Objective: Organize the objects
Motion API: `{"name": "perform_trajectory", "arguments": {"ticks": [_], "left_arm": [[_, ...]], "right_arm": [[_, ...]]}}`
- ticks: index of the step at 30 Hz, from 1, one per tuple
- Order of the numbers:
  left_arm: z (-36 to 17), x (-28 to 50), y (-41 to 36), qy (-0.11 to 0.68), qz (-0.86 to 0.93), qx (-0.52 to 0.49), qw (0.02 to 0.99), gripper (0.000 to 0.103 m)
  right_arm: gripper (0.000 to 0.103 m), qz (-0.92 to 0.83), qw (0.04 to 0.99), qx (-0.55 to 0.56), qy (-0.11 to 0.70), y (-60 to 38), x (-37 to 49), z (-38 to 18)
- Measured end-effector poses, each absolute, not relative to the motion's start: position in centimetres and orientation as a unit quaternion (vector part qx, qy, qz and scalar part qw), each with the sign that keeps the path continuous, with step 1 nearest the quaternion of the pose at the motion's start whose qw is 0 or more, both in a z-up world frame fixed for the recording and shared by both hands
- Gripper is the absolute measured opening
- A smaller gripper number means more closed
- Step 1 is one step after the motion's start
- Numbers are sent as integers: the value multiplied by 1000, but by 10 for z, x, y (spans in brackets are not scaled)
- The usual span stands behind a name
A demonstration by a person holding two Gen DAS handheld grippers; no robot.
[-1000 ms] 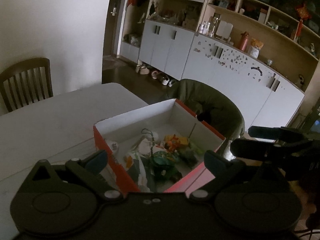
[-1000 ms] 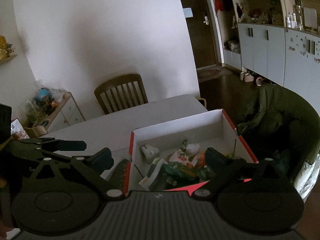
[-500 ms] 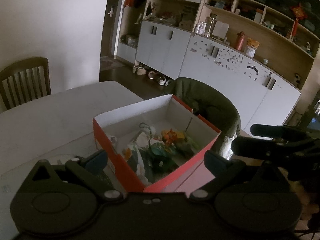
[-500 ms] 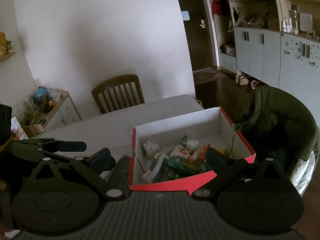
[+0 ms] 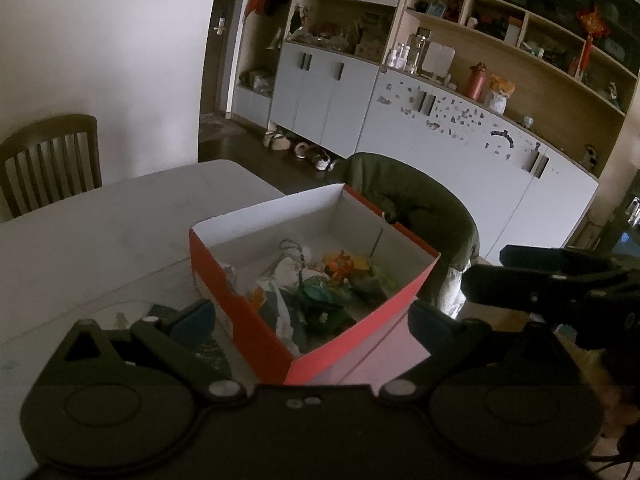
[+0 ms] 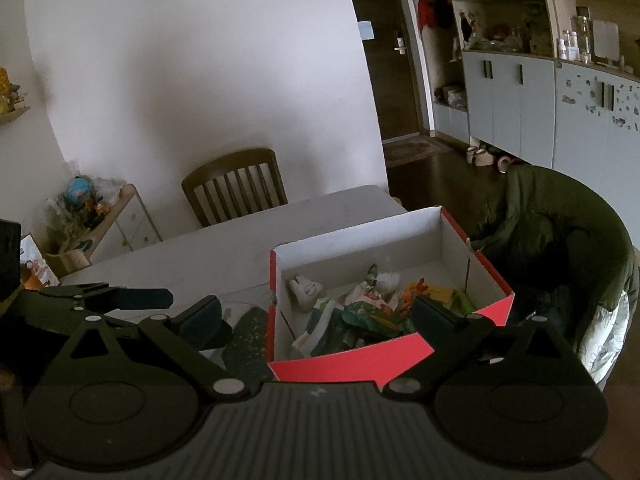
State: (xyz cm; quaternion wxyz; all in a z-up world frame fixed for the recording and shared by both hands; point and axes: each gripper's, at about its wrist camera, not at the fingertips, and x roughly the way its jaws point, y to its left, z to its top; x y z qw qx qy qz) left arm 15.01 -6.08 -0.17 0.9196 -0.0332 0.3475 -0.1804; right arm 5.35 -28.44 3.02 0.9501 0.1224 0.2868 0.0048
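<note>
Table (image 6: 224, 252) edge is your biggest risk: the red box (image 6: 384, 360) sits at its corner beside the draped chair (image 6: 560, 232), so a nudge could tip it off. Both your left gripper (image 5: 310, 316) and right gripper (image 6: 316, 312) hang wide and empty, and the toys (image 6: 360, 312) inside are jumbled, so one could snag another.

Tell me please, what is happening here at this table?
A person holds a gripper in each hand over a red box at the edge of a white table. The box holds a jumble of small toys. The left gripper and the right gripper are both open and empty, above the near end of the box.
</note>
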Motion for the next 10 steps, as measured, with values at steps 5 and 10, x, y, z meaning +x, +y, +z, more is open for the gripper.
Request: {"name": "perform_trajectory", "arguments": {"ticks": [5,10], "left_arm": [[-2,149,-59,346,-185,-32,919,102],[-2,149,-58,347,-185,-33,919,102]], "right_arm": [[102,1,950,122,288,-282,52,30],[102,-2,949,126,290,-281,52,29]]}}
